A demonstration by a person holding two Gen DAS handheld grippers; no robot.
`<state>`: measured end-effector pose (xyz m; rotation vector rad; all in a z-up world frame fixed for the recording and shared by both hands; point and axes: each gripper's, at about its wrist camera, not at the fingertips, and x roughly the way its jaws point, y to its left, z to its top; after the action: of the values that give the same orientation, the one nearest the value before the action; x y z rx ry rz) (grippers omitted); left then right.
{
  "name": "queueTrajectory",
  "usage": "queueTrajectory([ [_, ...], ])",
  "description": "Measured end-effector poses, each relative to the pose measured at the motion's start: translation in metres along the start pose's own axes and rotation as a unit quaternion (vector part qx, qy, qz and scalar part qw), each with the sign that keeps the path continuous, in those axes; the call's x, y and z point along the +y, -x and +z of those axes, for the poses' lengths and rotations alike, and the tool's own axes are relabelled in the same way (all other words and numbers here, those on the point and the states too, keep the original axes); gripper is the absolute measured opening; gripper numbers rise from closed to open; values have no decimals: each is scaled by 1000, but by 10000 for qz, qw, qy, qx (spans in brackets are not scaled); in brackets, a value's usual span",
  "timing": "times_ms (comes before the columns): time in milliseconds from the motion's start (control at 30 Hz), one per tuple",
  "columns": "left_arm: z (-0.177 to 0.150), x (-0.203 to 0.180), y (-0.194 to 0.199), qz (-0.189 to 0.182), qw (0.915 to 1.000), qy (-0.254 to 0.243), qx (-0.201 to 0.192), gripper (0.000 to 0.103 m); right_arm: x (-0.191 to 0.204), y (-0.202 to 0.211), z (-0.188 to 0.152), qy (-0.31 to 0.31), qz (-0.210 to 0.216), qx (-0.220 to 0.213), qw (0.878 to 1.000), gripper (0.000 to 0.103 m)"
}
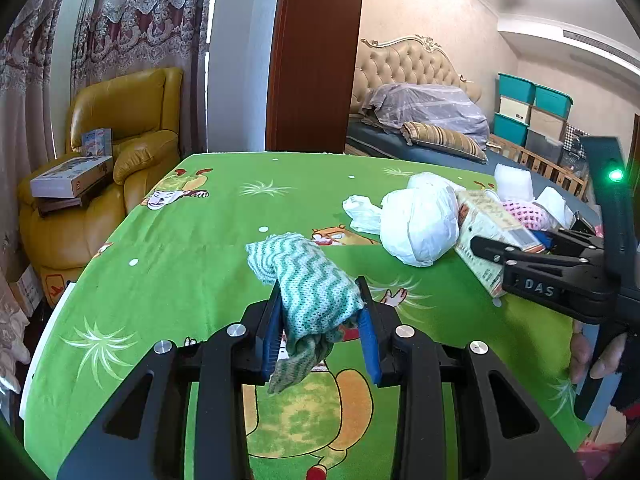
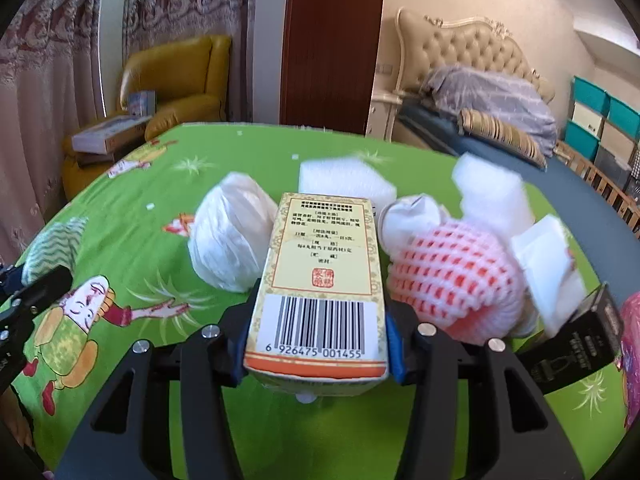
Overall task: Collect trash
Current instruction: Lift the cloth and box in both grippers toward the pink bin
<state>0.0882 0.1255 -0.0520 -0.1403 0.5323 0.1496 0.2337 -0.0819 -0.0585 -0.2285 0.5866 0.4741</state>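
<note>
My left gripper (image 1: 319, 286) is shut on a green-and-white knitted cloth (image 1: 308, 276), which bulges forward between the blue pads and hangs down behind them. My right gripper (image 2: 322, 300) is closed on a yellow carton with a barcode (image 2: 324, 256); both pads touch its sides. In the left wrist view the right gripper (image 1: 528, 236) reaches in from the right over that carton (image 1: 484, 220). Beside the carton lie a white plastic bag bundle (image 2: 228, 236), a pink foam net (image 2: 452, 276), white foam blocks (image 2: 344, 178) and a black box (image 2: 576, 344).
Everything lies on a table with a green cartoon cloth (image 1: 200, 240). A yellow armchair (image 1: 128, 128) with boxes on it stands beyond the far left corner. Behind are a brown wooden panel (image 1: 316, 56), a bed (image 1: 420, 120) and stacked storage bins (image 1: 532, 108).
</note>
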Motion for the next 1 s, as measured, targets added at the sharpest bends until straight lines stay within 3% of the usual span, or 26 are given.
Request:
queueTrajectory([
  [567,-1,-6,0,193,9997,-170,-33,32,-23,63,-25,-1,-108,-359,9993,50],
  [1000,-2,-24,-1,329,9979,-566,0,32,-49,95,-42,-170,-99,-534,9984,49],
])
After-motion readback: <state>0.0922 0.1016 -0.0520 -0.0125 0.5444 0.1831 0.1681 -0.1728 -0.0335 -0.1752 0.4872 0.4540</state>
